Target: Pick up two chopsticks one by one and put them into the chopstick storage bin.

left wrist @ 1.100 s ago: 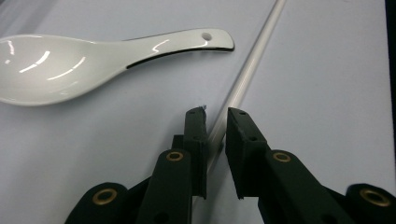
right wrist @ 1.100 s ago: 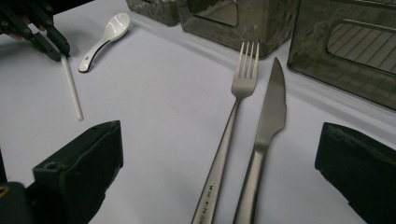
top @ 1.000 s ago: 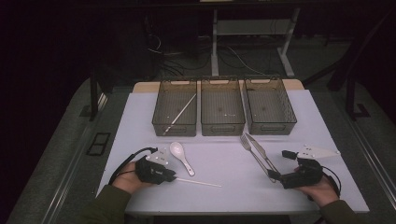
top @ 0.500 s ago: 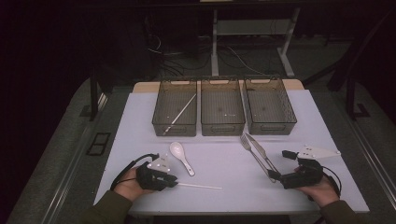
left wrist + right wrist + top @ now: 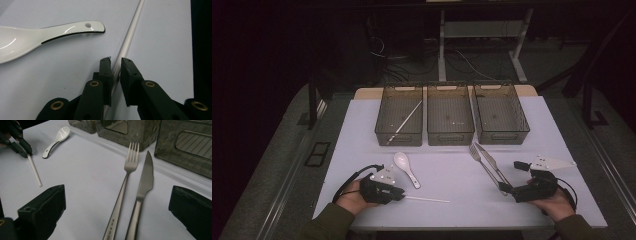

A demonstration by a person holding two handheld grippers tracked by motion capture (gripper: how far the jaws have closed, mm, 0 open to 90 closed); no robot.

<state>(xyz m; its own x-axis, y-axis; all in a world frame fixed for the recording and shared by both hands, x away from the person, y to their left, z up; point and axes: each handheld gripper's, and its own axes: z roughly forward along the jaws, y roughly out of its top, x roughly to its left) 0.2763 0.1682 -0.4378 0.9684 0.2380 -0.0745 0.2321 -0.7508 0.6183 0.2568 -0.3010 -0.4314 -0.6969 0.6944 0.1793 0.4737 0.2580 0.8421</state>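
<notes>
Here, the left gripper has just been closing its jaws on a white chopstick lying on the table, its long axis running straight ahead from the jaws, beside the white ceramic spoon. The right gripper, far off, stands wide open around fork and knife.

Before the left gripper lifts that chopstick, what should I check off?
1. Chopstick between the left gripper fingers, which have just been closing: ok.
2. Both fingers touching it: ok, seemingly.
3. Spoon apart from chopstick: ok.
4. Left bin has room beside the second chopstick: ok.
5. Right gripper open, astride fork and knife: ok.
</notes>
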